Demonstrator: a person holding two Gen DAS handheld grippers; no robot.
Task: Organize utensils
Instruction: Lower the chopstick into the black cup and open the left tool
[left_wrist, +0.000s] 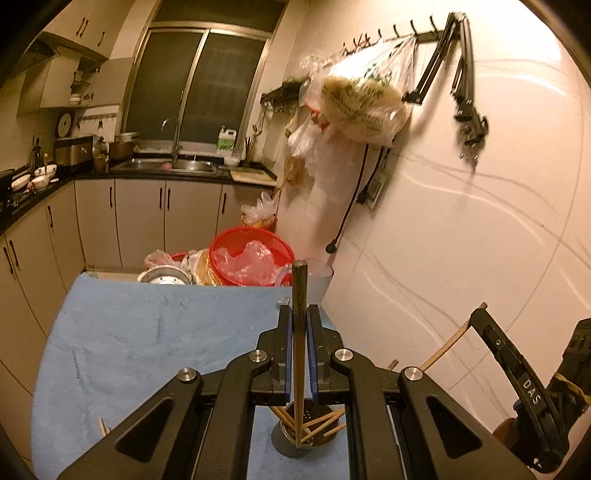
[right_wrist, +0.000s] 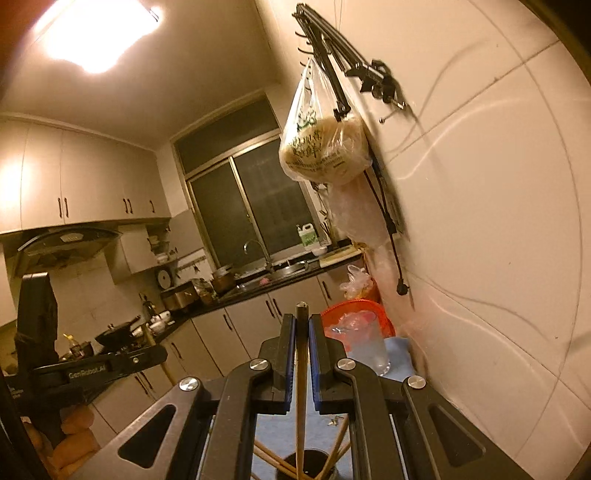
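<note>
Left wrist view: left gripper (left_wrist: 299, 325) clamps a chopstick (left_wrist: 299, 291) over the holder (left_wrist: 295, 443); right gripper (right_wrist: 302, 332) pinches another chopstick (right_wrist: 301, 369). Light, stiff, slippery; hold mid-shaft.

Left of the grey metal utensil cup (left_wrist: 304, 437) crowded with slanting wooden chopsticks (left_wrist: 325, 422), blue cloth (left_wrist: 147, 332) lies bare; a white tiled wall (left_wrist: 461, 240) blocks its right.

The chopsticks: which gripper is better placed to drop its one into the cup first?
Probably left. The left gripper holds its chopstick upright with the tip already inside the cup. The right gripper also holds one over it, tip hard to judge.
</note>
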